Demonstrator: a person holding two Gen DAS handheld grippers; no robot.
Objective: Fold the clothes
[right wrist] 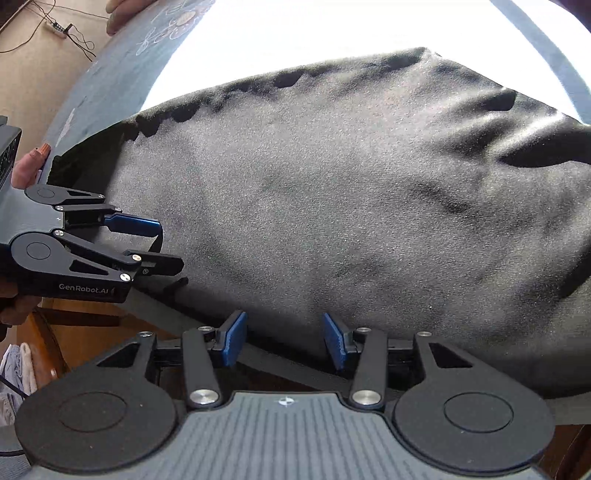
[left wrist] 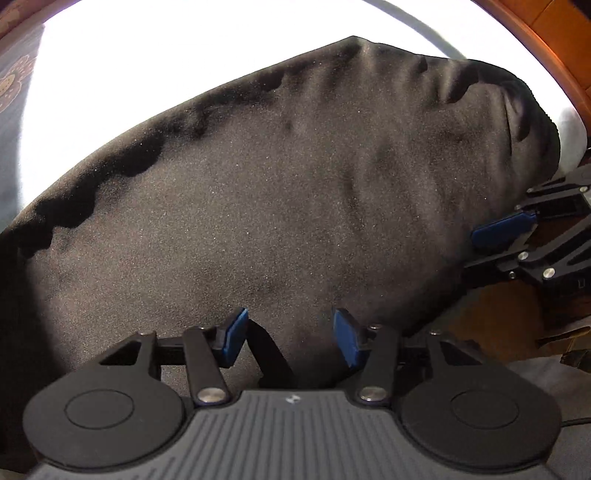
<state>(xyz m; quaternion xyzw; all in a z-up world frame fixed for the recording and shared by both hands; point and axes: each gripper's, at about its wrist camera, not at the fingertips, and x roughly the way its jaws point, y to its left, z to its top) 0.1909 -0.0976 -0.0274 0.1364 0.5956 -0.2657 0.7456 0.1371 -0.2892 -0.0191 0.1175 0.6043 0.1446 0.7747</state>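
Left wrist view: dark garment spreads toward 12 o'clock of the left gripper, jaws apart, gripping nothing. Right gripper same deal, open too.

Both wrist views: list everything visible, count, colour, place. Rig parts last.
black garment: one, black, spread flat across the table, scalloped edge on the far side.
table cover: one, grey-blue with a pale floral print, under the garment; centre washed out by glare.
wooden furniture: brown-orange, past the table's edge.
power strip: one, pale, on the floor with dark cables, top left of the right wrist view.
left gripper: one, black with blue fingers, open at the garment's near edge, nothing held.
right gripper: one, same build, open at the near edge.
hand: on the left gripper's body.
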